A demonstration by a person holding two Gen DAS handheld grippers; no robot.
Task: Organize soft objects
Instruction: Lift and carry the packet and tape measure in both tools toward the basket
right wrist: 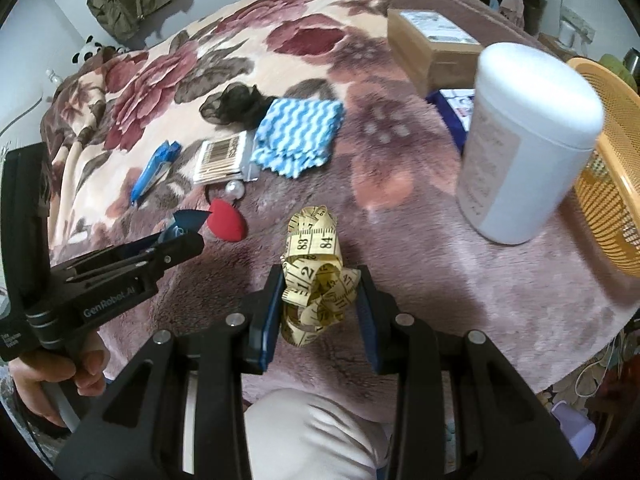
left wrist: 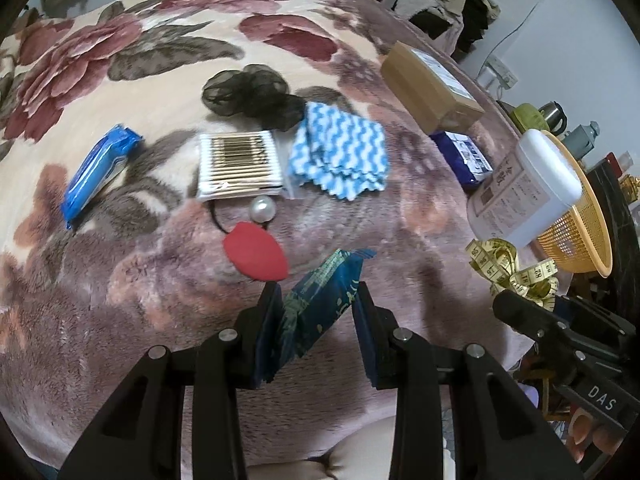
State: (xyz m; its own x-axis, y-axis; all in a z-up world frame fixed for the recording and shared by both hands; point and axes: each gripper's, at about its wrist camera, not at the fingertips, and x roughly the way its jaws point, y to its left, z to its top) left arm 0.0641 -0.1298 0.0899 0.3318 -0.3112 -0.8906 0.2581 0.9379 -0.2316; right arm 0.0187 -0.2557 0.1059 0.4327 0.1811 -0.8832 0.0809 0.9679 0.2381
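Observation:
My left gripper (left wrist: 318,294) is shut on a dark blue patterned packet (left wrist: 320,300), held tilted above the floral blanket (left wrist: 120,280). My right gripper (right wrist: 320,292) is shut on a bunched yellow measuring tape (right wrist: 316,272), also lifted off the blanket. The left gripper (right wrist: 176,240) shows at the left of the right wrist view, and the tape (left wrist: 516,272) at the right of the left wrist view. On the blanket lie a red sponge (left wrist: 256,254), a pearl hair tie (left wrist: 262,209), a cotton swab pack (left wrist: 240,166), a blue wavy cloth (left wrist: 340,152), black mesh (left wrist: 252,94) and a blue tissue pack (left wrist: 100,168).
An orange mesh basket (right wrist: 612,184) stands at the right edge of the bed, behind a white canister (right wrist: 524,144). A cardboard box (right wrist: 432,48) and a dark blue pack (left wrist: 464,156) lie further back. Clothes hang behind. A knee (right wrist: 312,432) shows below.

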